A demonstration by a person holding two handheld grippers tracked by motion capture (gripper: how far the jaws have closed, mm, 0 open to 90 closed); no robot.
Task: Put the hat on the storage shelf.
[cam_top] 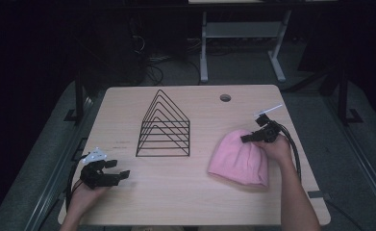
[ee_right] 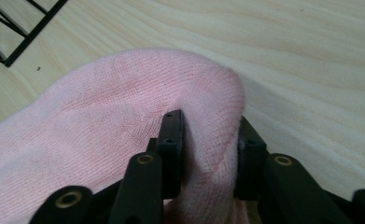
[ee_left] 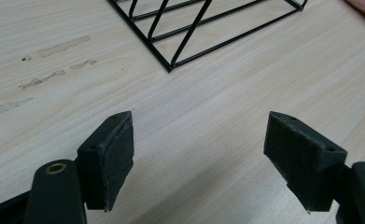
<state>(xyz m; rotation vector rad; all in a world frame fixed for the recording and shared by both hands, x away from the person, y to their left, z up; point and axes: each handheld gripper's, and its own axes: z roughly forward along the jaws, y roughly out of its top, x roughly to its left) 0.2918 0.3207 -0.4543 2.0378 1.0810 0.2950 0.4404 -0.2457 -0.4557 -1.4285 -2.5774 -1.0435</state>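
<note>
A fold of the soft pink knit beanie (ee_right: 124, 116) is pinched by the right gripper (ee_right: 208, 140). The left gripper (ee_left: 199, 158) is held wide open, empty, over the pale woodgrain table (ee_left: 217, 107) near a black wire triangular rack (cam_top: 164, 126).

Pale wood-grain tabletop (ee_left: 227, 116), smooth and matt, carries a few dull scuff smears (ee_left: 59, 46). The thin black wire triangular rack (cam_top: 163, 126) looks like painted metal with a slight sheen. The soft pink knitted cloth beanie (ee_right: 101, 121) shows fine ribbed stitches. The black gripper pads (ee_left: 108, 158) look rough and felt-like on matt plastic jaws.
</note>
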